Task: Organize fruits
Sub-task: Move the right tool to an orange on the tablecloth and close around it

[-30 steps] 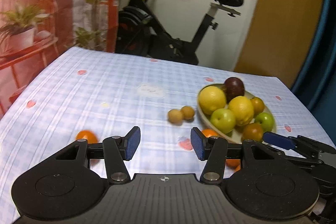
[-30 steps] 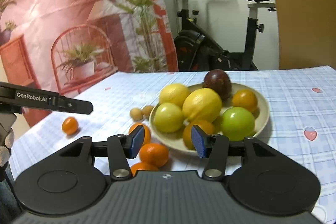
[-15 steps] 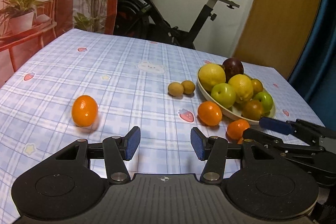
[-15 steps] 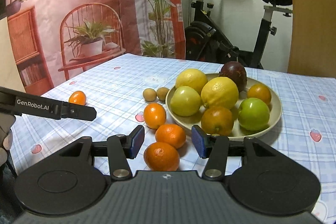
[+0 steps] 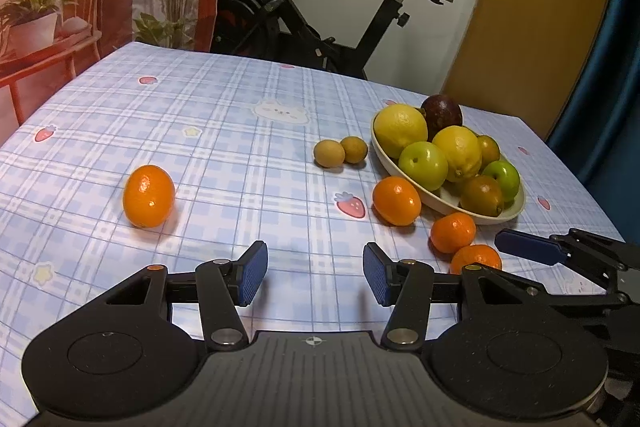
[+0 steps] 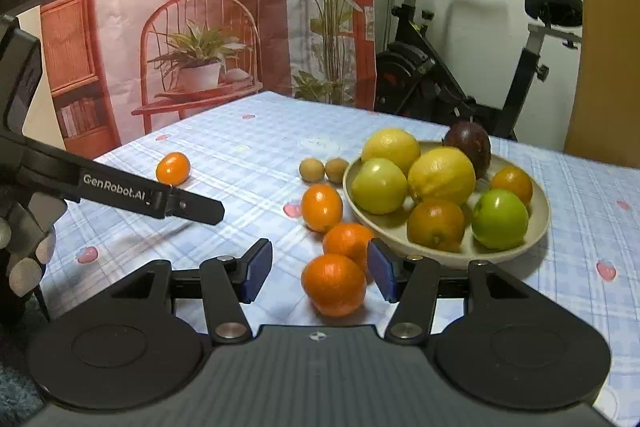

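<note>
A beige bowl [image 5: 442, 202] [image 6: 538, 227] on the blue plaid tablecloth holds lemons, green apples, oranges and a dark purple fruit. Three oranges lie in front of it [image 6: 322, 207] [image 6: 348, 241] [image 6: 334, 283]. A lone orange [image 5: 148, 195] [image 6: 173, 168] lies far left. Two small brown fruits [image 5: 329, 153] [image 5: 354, 149] sit by the bowl. My left gripper [image 5: 312, 277] is open and empty, over bare cloth to the right of the lone orange. My right gripper [image 6: 318, 275] is open, the nearest orange between its pads, untouched as far as I can see.
An exercise bike [image 5: 320, 15] stands behind the table's far edge. A printed backdrop with a chair and plants [image 6: 200, 39] hangs to the left. The right gripper's finger [image 5: 528, 247] shows at the right of the left wrist view.
Both grippers have pulled back and risen, so more table shows. The lone orange has come fully into the left view. The nearest orange now sits between the right pads.
</note>
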